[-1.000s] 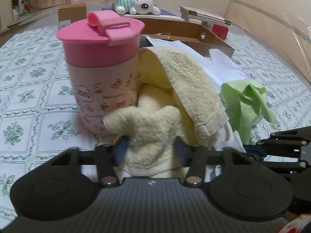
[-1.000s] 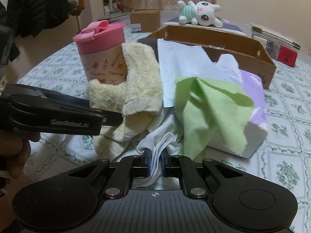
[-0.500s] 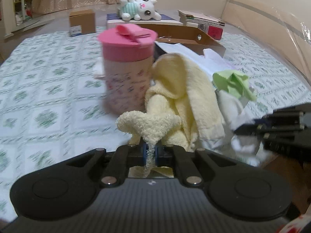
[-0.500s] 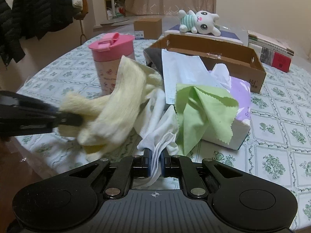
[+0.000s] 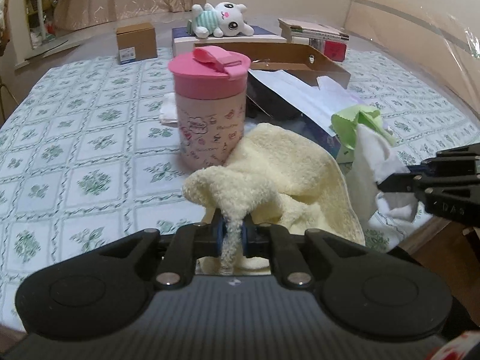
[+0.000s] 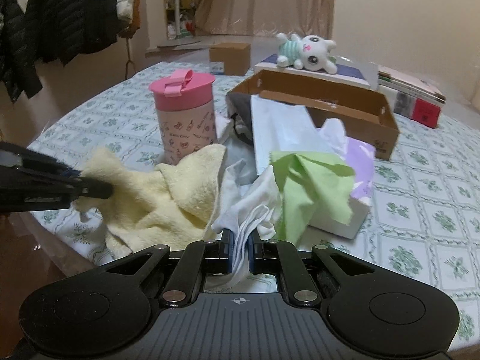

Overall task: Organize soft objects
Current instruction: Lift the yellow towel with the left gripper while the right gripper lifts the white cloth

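Note:
My left gripper (image 5: pixel 232 232) is shut on a corner of the pale yellow towel (image 5: pixel 279 174), which is pulled toward the table's near edge beside the pink cup (image 5: pixel 210 105). The towel also shows in the right wrist view (image 6: pixel 168 198), with the left gripper (image 6: pixel 99 190) at its left end. My right gripper (image 6: pixel 240 247) is shut on a white cloth (image 6: pixel 255 207); it shows in the left wrist view (image 5: pixel 390 184) holding that cloth (image 5: pixel 372 162). A green cloth (image 6: pixel 309 186) drapes over a tissue box (image 6: pixel 357 192).
An open cardboard box (image 6: pixel 336 111) lies behind the cloths with white paper (image 6: pixel 279 132) sticking out. A plush bunny (image 6: pixel 306 52) lies on a flat box at the back, next to books (image 6: pixel 414 96) and a small carton (image 6: pixel 229 57). The table edge is close below both grippers.
The left gripper closed on the yellow towel and pulled it back from the cup toward the near edge. The right gripper drew back with the white cloth.

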{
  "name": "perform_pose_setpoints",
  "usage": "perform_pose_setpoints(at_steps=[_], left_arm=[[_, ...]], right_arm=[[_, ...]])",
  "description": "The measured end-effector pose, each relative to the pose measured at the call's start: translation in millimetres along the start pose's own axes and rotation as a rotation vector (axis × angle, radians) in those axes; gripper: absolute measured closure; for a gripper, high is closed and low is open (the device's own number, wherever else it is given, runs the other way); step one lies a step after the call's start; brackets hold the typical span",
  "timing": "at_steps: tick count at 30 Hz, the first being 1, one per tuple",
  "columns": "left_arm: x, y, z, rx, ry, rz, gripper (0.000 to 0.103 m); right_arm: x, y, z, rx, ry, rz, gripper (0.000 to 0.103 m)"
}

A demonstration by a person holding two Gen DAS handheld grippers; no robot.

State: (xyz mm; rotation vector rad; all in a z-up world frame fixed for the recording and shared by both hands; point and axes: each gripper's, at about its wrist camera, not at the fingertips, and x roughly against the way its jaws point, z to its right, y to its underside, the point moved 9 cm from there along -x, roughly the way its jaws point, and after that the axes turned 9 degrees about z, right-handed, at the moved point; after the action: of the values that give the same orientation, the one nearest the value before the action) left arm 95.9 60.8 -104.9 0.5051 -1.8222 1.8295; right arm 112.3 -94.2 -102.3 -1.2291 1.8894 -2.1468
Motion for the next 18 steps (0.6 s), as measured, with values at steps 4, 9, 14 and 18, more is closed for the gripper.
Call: perform_pose_setpoints(at_steps=[4,9,14,18], left_arm=[[-14,2,2,-0.004,0.014,-0.015,0.092],[-27,5,-2,-0.006,0.021,-0.036,0.085],[-35,6,-5,-0.009,0.023,-0.042,0.065],[-39,5,-5,-0.011,0.027,-0.042,0.061]], right_arm=[[-29,9,-6,0.017,-0.040,-0.033,0.094],[-61,25,-7,0.048,-0.059,-0.082,0.094],[-58,26,-1,0.082,-0.026,-0.062,0.066],[-56,26,10,0.080,0.009,-0.051,0.044]])
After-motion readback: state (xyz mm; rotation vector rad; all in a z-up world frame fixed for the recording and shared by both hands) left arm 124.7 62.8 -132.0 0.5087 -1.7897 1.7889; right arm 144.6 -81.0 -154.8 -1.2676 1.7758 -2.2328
